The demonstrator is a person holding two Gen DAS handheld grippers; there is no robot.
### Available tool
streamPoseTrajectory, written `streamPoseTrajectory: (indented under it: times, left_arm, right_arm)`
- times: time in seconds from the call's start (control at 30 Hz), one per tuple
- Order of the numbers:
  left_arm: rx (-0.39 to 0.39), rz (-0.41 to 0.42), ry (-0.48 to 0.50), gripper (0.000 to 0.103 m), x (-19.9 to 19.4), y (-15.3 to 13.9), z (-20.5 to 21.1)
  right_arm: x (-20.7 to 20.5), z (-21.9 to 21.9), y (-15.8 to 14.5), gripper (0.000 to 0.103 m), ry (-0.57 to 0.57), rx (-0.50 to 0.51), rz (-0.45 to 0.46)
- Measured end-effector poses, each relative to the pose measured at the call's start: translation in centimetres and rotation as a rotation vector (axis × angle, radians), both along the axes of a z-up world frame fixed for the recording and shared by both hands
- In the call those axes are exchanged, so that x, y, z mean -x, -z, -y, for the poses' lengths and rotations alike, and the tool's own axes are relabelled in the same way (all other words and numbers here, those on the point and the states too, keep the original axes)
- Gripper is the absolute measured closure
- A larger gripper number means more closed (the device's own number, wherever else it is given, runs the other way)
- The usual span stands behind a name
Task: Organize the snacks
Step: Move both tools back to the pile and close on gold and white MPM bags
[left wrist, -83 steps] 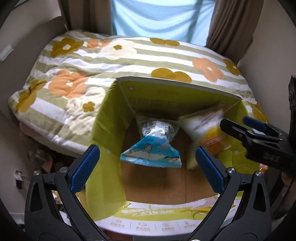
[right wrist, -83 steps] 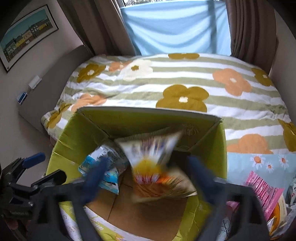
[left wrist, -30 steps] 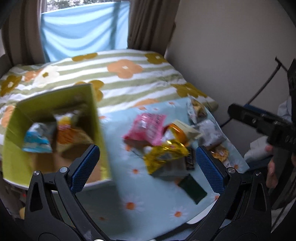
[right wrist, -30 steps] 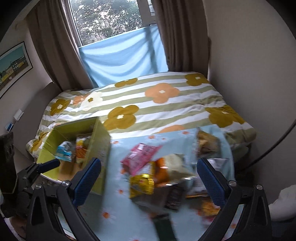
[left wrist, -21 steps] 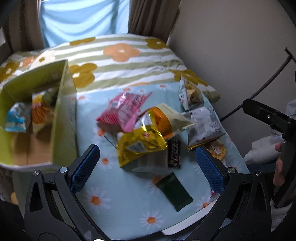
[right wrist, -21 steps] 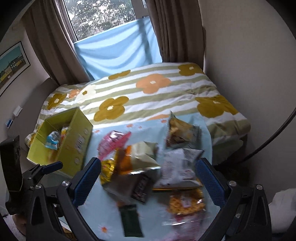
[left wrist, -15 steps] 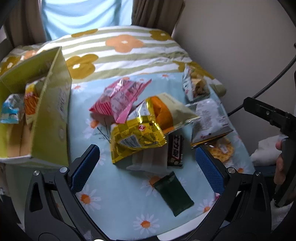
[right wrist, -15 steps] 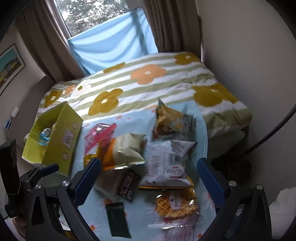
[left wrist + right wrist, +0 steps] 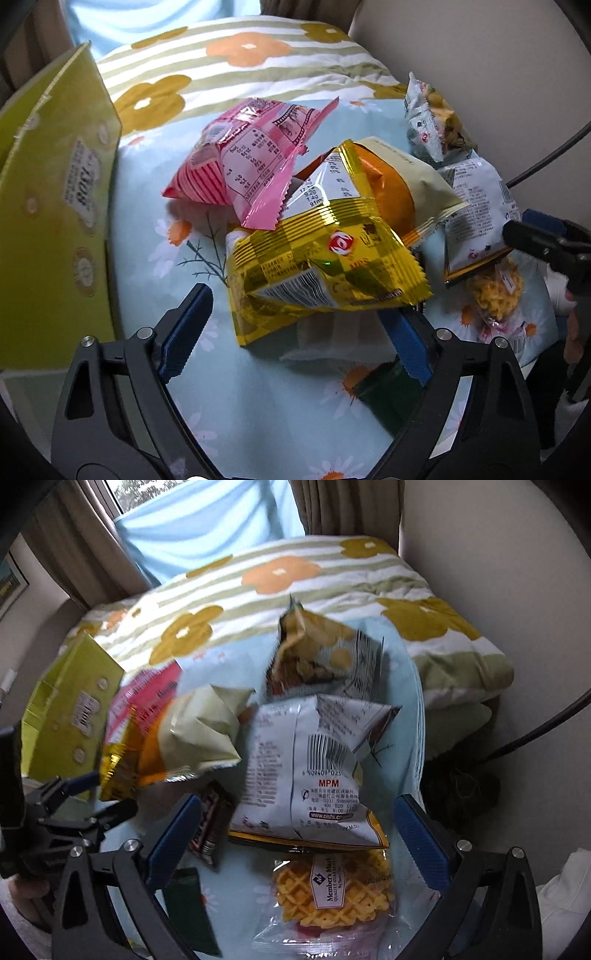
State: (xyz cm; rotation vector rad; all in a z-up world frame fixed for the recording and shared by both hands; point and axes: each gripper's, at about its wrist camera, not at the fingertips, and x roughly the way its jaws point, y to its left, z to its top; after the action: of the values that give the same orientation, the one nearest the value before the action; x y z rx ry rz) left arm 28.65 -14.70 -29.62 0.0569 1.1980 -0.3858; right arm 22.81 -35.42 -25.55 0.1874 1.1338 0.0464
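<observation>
**A:** Yellow foil first: the crinkled yellow foil snack bag [image 9: 317, 273] now sits between the blue pads of the left gripper [image 9: 295, 332], whose jaws have just been closing in. They are not yet pressing on the foil, so nothing is gripped.

**B:** What changed from a moment back?

**A:** Both wrist views showed the whole pile from higher up a second ago; now the packets fill each view. Two packets already lie in the yellow-green cardboard box [image 9: 51, 206], at nine o'clock of the pile, so I judge this as the approach for the next pick.

**B:** And the other side?

**A:** The right gripper [image 9: 295, 834] stands wide and empty over the white printed pouch with a barcode [image 9: 314, 768]. At six o'clock from it lies the clear wrapper of golden waffle biscuits [image 9: 332, 890].

**B:** Textures?

**A:** Glossy and slippery mostly. The pink striped film bag [image 9: 243, 166] leans on the yellow one at eleven o'clock; a puffy cream-and-orange bag [image 9: 399, 184] sits at one o'clock. A flat dark green sachet [image 9: 388, 395] lies on the pale blue daisy-print cloth surface [image 9: 258, 406]. Puffed bags will likely squash and slide when pinched.
</observation>
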Motion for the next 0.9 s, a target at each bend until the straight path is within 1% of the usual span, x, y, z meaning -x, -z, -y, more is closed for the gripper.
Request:
streamPoseTrajectory:
  times: [0.03, 0.07, 0.1, 0.2, 0.3, 0.6, 0.67, 0.73, 0.9]
  left_arm:
    - [0.008, -0.004, 0.003, 0.015, -0.2, 0.1, 0.0]
    - [0.016, -0.006, 0.008, 0.02, -0.5, 0.2, -0.1]
    - [0.023, -0.011, 0.017, 0.024, -0.8, 0.3, 0.0]
    - [0.009, -0.004, 0.036, 0.024, -1.6, 0.3, 0.3]
    - [0.021, -0.01, 0.05, 0.026, -2.2, 0.2, 0.4]
    - [0.025, 0.01, 0.09, 0.032, -3.8, 0.2, 0.8]
    - [0.024, 0.02, 0.1, 0.041, -3.8, 0.1, 0.9]
    - [-0.004, 0.029, 0.104, 0.051, -3.7, 0.1, 1.0]
    - [-0.014, 0.039, 0.106, 0.056, -3.9, 0.0, 0.8]
  right_arm:
    - [-0.2, 0.0, 0.3, 0.0, 0.004, -0.003, -0.011]
    - [-0.4, 0.0, 0.6, 0.0, 0.009, -0.009, -0.021]
    - [-0.6, 0.0, 0.8, 0.0, 0.012, -0.012, -0.028]
    - [-1.2, -0.2, 1.5, 0.0, 0.018, -0.002, -0.051]
    - [-1.8, -0.3, 2.1, 0.0, 0.023, 0.011, -0.081]
    - [-2.9, -0.2, 2.9, 0.0, 0.049, 0.013, -0.107]
    - [-3.0, -0.2, 3.1, 0.0, 0.054, 0.014, -0.111]
    - [-3.2, -0.3, 3.2, 0.0, 0.057, 0.014, -0.115]
    - [-3.4, -0.5, 3.6, 0.0, 0.059, 0.029, -0.124]
